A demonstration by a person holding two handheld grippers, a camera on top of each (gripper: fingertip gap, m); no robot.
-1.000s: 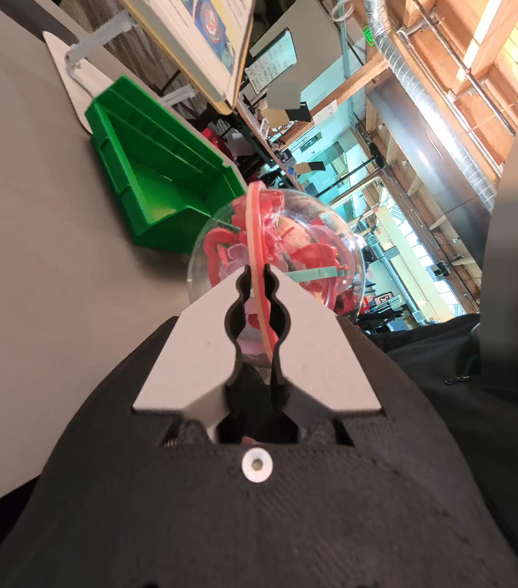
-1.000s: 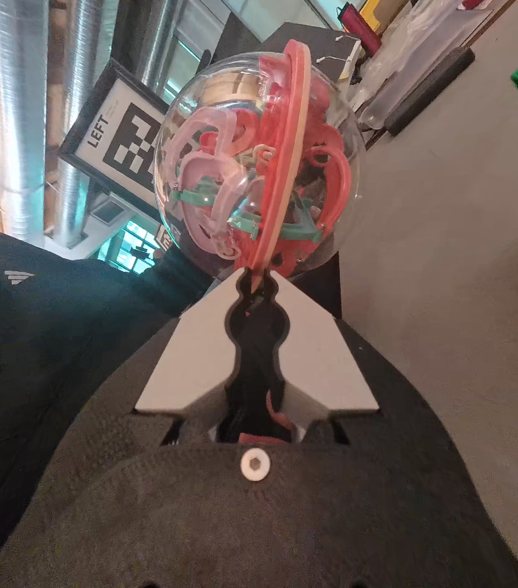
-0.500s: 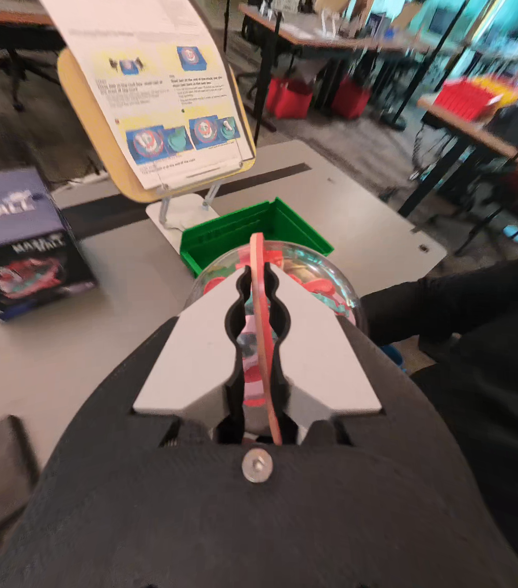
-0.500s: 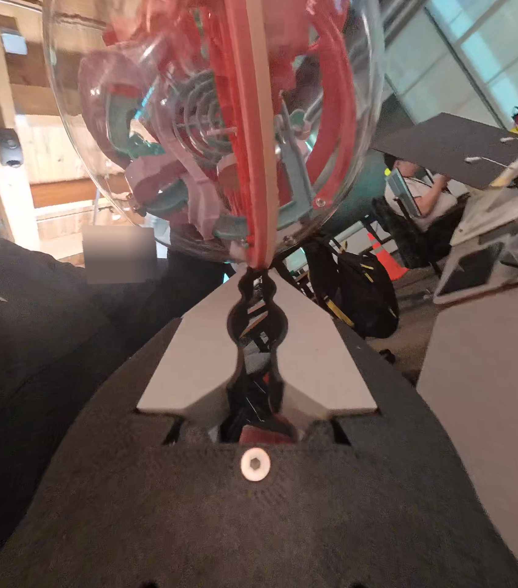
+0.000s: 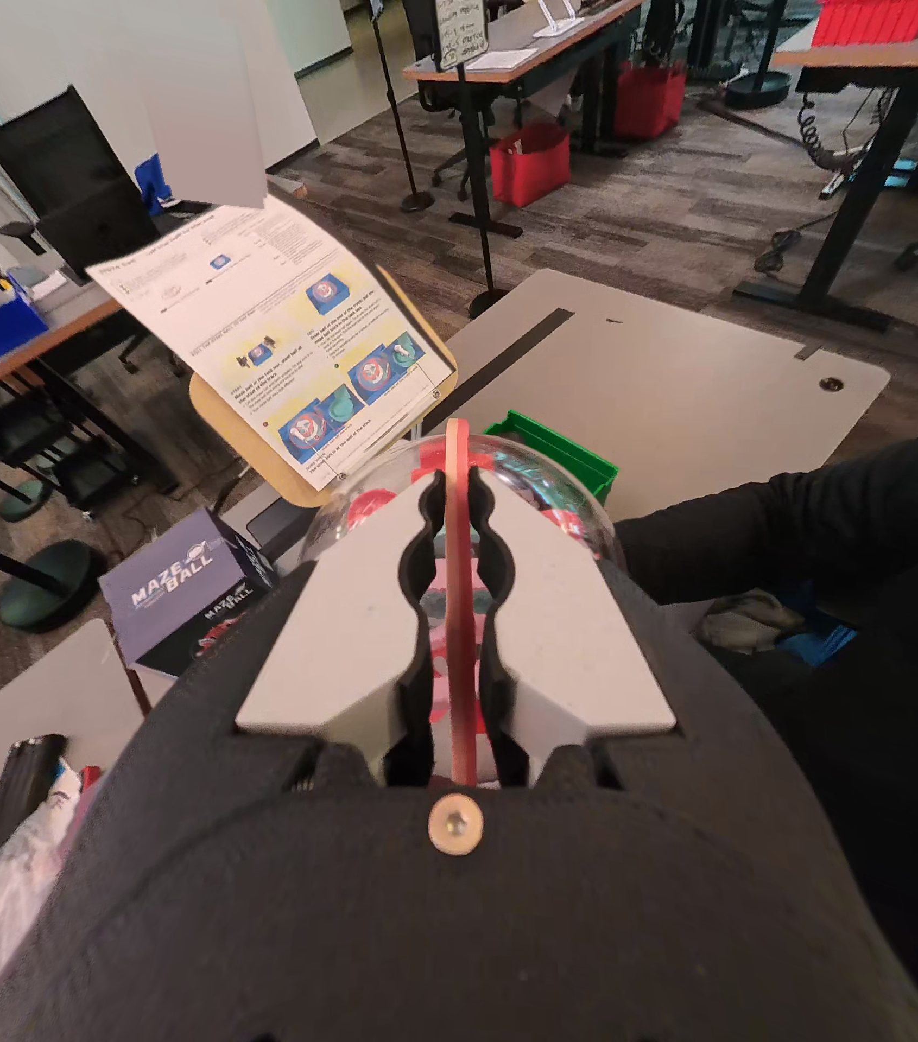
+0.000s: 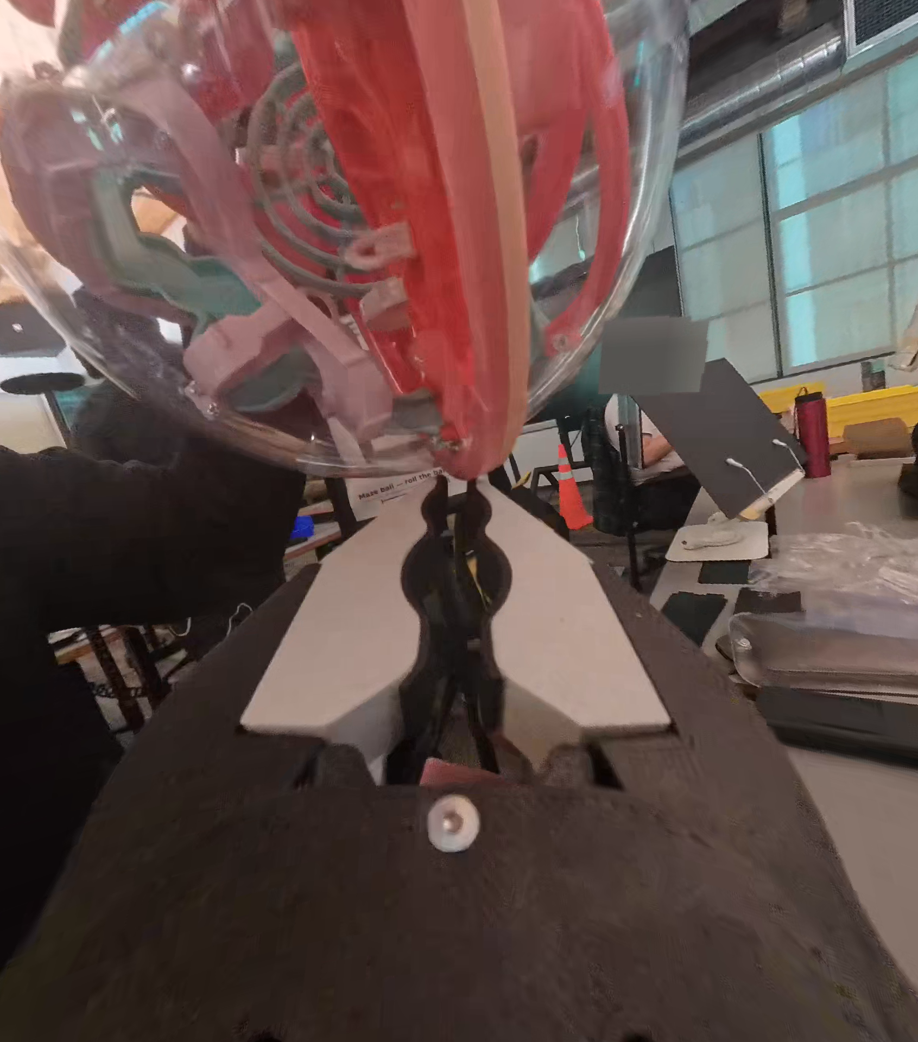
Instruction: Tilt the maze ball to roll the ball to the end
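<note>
Maze ball (image 5: 462, 496) held aloft over the worktop (image 5: 671, 406) by its red rim.
Left tool (image 5: 457, 485) clamps the rim deep between both fingers; right tool (image 6: 459, 489) pinches its lower edge at the fingertips — opposed holds, apparently for controlled tilting.

A dark blue box (image 5: 186, 586) and an instruction sheet (image 5: 281, 338) on its stand bear print.

A grey table (image 5: 671, 394) carries a green bin (image 5: 558, 451) and, apparently, a purple box (image 5: 180, 586).
</note>
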